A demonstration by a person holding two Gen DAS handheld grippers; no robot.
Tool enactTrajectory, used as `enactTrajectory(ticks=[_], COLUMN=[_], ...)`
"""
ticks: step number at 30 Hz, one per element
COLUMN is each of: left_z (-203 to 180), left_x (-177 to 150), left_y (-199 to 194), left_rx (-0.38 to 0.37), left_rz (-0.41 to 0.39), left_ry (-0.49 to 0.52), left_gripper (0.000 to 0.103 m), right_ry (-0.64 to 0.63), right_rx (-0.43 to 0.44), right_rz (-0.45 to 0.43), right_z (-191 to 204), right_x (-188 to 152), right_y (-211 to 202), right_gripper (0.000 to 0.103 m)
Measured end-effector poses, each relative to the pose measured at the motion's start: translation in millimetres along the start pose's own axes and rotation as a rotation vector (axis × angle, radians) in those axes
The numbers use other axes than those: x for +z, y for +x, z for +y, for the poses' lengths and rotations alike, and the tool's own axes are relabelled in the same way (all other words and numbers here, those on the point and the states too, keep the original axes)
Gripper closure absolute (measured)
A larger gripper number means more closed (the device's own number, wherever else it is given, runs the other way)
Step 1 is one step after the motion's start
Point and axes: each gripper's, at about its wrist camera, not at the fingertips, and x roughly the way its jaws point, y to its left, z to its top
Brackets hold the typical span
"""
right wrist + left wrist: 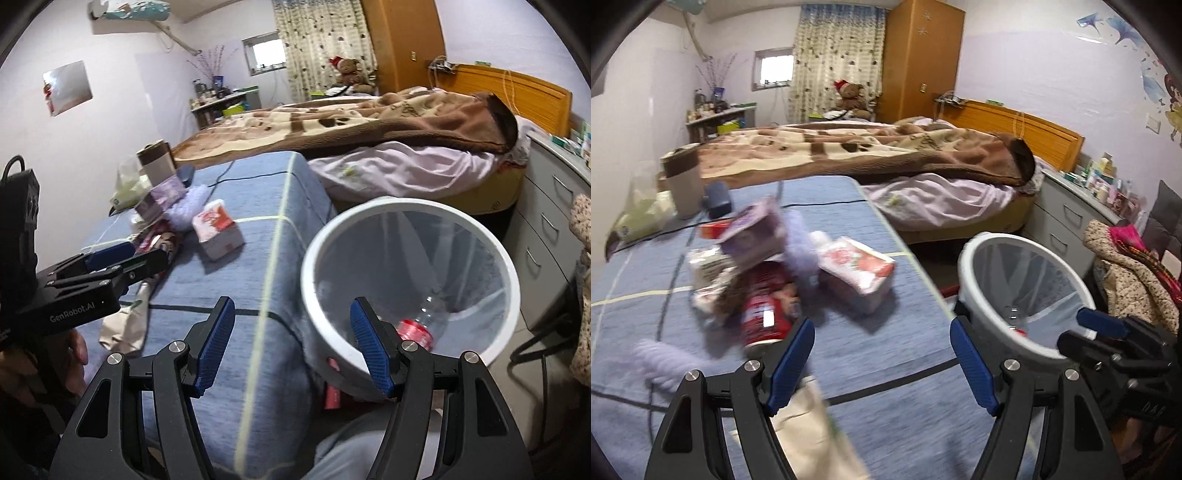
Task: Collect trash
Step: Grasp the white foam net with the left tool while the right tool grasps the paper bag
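Note:
A heap of trash lies on the blue-clothed table (646,266): a red can (764,306), a red-and-white tissue pack (860,269), a purple box (753,229), a lilac fluffy piece (801,247) and a cream bag (812,424). My left gripper (882,365) hangs open just in front of the heap, with nothing between its fingers. Beside the table's right edge stands a white bin (964,258) with a clear liner. In the right wrist view the bin (406,204) holds a red-labelled plastic bottle (417,328). My right gripper (293,345) is open and empty at the bin's near rim.
A bed with a brown blanket (886,147) lies beyond the table. Grey drawers (1063,218) and a pile of clothes (1126,266) stand right of the bin. A cup (683,184), a dark case and a cable sit at the table's far end. A hand (79,350) holds the left gripper (129,260).

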Motion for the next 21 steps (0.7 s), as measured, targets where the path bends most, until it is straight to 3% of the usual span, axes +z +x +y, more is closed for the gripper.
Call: enactTrajectory(ticks=[8,21], left_z=[36.2,86.5], left_x=[-19.9,-49.4], left_y=[-25.5,-53.9], left_rx=[0.073,0.121], left_rz=[-0.004,0.001], left_ry=[-0.033,-0.133], left_gripper=[0.027,0.031], right_ry=[-0.027,-0.07], right_rx=[0.016,0.117], right_rz=[0.007,0.056], right_z=[22.9,63.2], right_x=[-2.1,-8.1], right_y=[1.4,13.8], right_gripper=[0.037,0.057])
